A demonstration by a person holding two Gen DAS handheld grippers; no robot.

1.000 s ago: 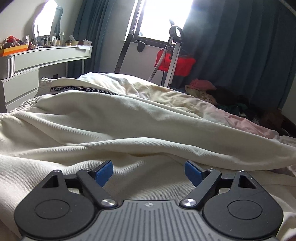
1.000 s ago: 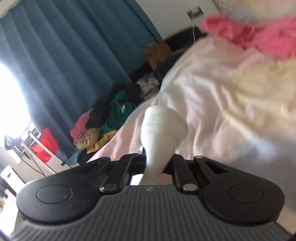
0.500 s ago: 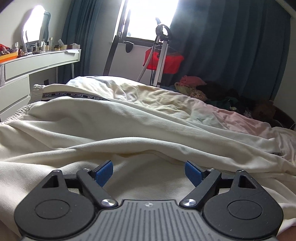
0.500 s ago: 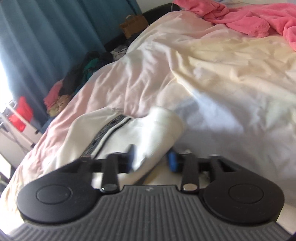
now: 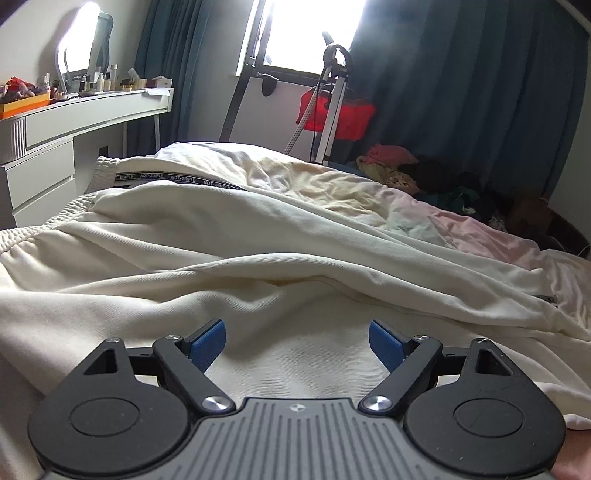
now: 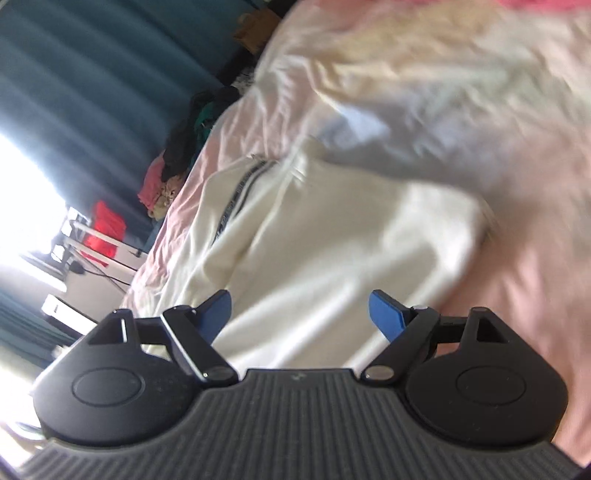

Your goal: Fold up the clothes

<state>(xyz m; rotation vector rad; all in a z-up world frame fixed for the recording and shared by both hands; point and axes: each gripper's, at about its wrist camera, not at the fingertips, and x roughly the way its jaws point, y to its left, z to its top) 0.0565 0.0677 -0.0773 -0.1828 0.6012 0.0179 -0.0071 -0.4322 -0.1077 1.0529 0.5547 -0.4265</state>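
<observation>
Cream sweatpants (image 5: 229, 266) lie spread on the bed, with an elastic waistband at the left and a black lettered stripe (image 5: 173, 179) along the far leg. My left gripper (image 5: 296, 341) is open and empty, low over the cloth. In the right wrist view the pants' leg end (image 6: 332, 251) lies on the pink sheet, its black striped band (image 6: 236, 192) showing. My right gripper (image 6: 299, 314) is open, just above that leg end, holding nothing. The right view is blurred.
The bed has a pale pink and yellow sheet (image 5: 461, 236). A white dresser (image 5: 55, 147) stands at the left. A red bag on a metal stand (image 5: 336, 114) and a clothes pile (image 5: 424, 177) lie by the dark curtains. A pink garment (image 6: 554, 3) lies at the far bed end.
My right gripper was shut on the leg end, lowered it onto the sheet, opened and let it go. The left gripper stayed open, its view shifting only slightly.
</observation>
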